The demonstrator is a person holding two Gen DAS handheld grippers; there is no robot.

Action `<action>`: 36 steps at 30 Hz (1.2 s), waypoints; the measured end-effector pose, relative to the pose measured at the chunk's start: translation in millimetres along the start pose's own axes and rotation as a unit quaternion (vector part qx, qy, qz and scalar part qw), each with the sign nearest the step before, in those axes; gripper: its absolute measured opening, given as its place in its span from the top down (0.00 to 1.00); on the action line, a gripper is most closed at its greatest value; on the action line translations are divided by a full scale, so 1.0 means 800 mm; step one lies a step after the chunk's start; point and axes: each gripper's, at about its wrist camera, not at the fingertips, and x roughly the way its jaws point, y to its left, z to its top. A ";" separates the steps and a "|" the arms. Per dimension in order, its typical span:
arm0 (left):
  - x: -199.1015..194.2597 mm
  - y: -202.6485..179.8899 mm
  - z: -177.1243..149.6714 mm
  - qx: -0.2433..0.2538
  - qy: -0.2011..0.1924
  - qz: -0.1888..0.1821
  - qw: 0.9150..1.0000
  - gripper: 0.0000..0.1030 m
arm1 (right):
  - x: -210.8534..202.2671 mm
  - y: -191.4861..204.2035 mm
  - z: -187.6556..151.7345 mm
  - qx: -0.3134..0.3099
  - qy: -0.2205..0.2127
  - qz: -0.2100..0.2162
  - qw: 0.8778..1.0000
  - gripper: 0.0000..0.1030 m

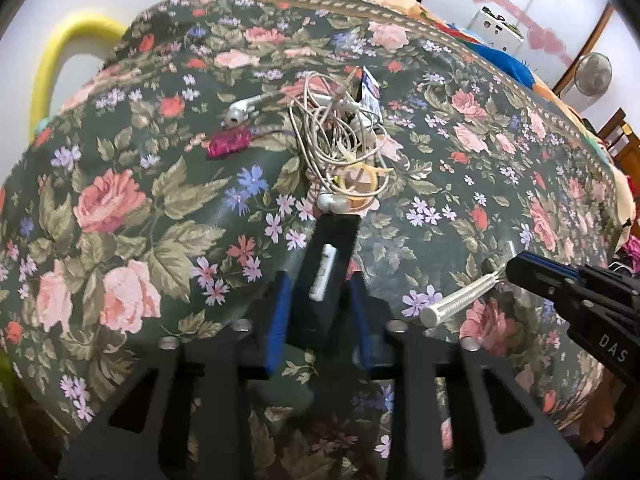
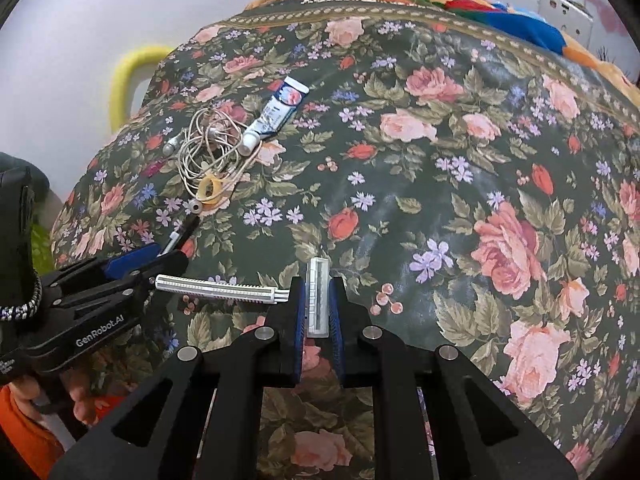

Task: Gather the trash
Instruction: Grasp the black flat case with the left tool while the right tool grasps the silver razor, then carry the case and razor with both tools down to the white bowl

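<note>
My left gripper (image 1: 320, 300) is shut on a black flat object (image 1: 328, 256) with a small white piece on top, held above the floral bedspread (image 1: 120, 208). It also shows in the right wrist view (image 2: 176, 254). My right gripper (image 2: 318, 304) is shut on the head of a white disposable razor (image 2: 317, 300), whose handle (image 2: 216, 286) sticks out to the left. The razor handle also shows in the left wrist view (image 1: 460, 300). A tangle of white earphones (image 1: 340, 136) lies ahead, with a toothpaste tube (image 2: 276, 116), a yellow ring (image 2: 210, 190) and a pink wrapper (image 1: 230, 142).
A yellow foam loop (image 1: 52, 68) stands at the bed's far left edge. Colourful blankets (image 2: 516, 20) are piled at the back right. A white fan (image 1: 594, 74) and wooden chairs stand beyond the bed on the right.
</note>
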 end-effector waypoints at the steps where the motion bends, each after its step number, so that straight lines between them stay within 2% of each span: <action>1: -0.001 -0.002 -0.001 0.003 0.000 0.004 1.000 0.76 | 0.000 0.000 0.000 0.000 -0.001 -0.001 1.000 0.90; 9: -0.031 -0.012 -0.027 0.020 -0.005 0.010 1.000 0.78 | -0.020 0.006 -0.003 0.000 -0.015 -0.012 1.000 0.90; 14: -0.074 -0.018 -0.043 0.016 -0.027 0.008 0.999 0.78 | -0.047 0.024 -0.006 -0.009 -0.031 -0.014 0.999 0.90; 19: -0.130 -0.015 -0.058 0.022 -0.061 0.023 0.998 0.78 | -0.084 0.052 -0.010 -0.020 -0.054 -0.005 0.998 0.90; 27: -0.220 0.023 -0.100 0.010 -0.105 0.056 0.993 0.78 | -0.134 0.121 -0.036 -0.058 -0.081 0.022 0.995 0.90; 36: -0.290 0.086 -0.174 -0.031 -0.122 0.086 0.988 0.78 | -0.156 0.215 -0.092 -0.128 -0.084 0.037 0.988 0.90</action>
